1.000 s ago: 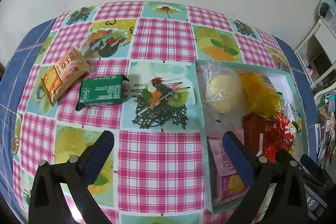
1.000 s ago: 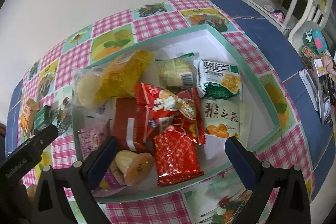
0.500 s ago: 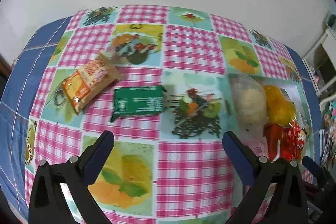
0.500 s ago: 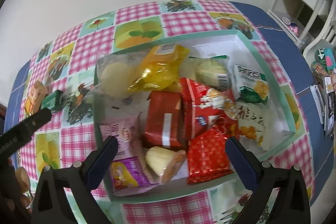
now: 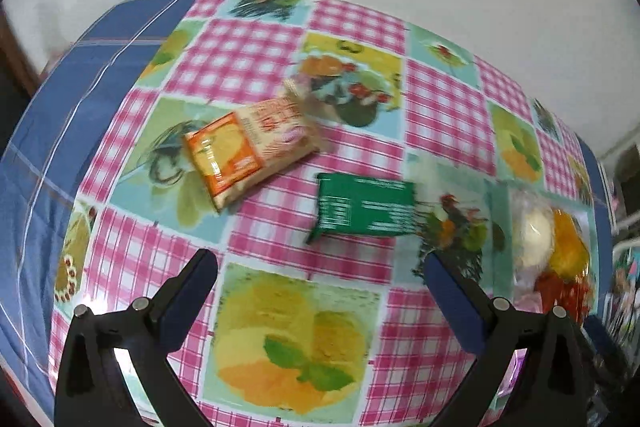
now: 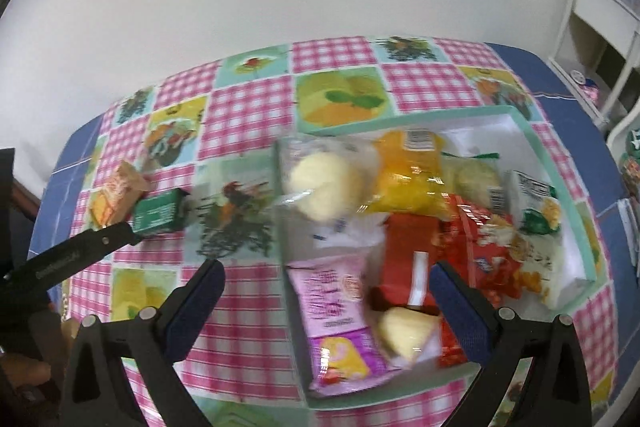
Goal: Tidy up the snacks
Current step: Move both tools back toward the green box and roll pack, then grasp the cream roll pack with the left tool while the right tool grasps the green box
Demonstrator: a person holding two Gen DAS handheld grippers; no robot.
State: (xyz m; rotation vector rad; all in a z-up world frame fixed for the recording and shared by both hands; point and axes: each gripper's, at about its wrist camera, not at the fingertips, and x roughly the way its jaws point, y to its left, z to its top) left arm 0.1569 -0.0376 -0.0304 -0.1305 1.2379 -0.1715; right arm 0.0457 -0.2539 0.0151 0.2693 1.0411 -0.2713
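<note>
Checkered cloth covers the surface (image 5: pixel 256 219) beneath both wide-open, empty jaws. Left gripper (image 5: pixel 320 291) faces the green packet (image 5: pixel 366 207), with the orange packet (image 5: pixel 248 151) just beyond; right gripper (image 6: pixel 326 291) hovers over the snack-filled box (image 6: pixel 560 187).

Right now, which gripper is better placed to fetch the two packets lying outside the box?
Left. The left gripper is open and faces the green packet and orange packet; the right gripper hangs over the box.
</note>
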